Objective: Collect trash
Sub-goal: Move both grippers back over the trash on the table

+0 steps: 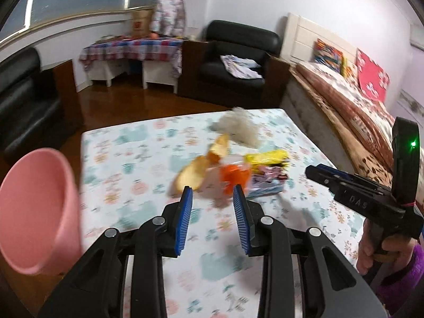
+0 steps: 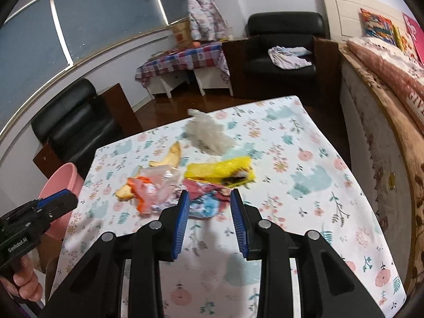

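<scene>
Trash lies in a heap mid-table: a white crumpled plastic bag (image 1: 238, 129) (image 2: 206, 135), fruit peels (image 1: 188, 177) (image 2: 169, 156), an orange wrapper (image 1: 234, 177) (image 2: 141, 185), a yellow wrapper (image 1: 267, 159) (image 2: 220, 171) and a colourful wrapper (image 1: 267, 184) (image 2: 209, 204). My left gripper (image 1: 211, 193) hovers open just short of the peel and orange wrapper, with nothing between its blue pads. My right gripper (image 2: 210, 196) (image 1: 315, 171) is open too, its fingers framing the colourful wrapper from above without touching it. The left gripper (image 2: 62, 200) shows at the left edge of the right wrist view.
A pink bin (image 1: 34, 212) (image 2: 59, 182) stands off the table's left edge. The table carries a floral cloth (image 1: 127, 175) (image 2: 304, 185). A bed (image 1: 344, 100) runs along the right. Black armchairs (image 1: 238, 61) and a small checked-cloth table (image 1: 132, 50) stand beyond on the wooden floor.
</scene>
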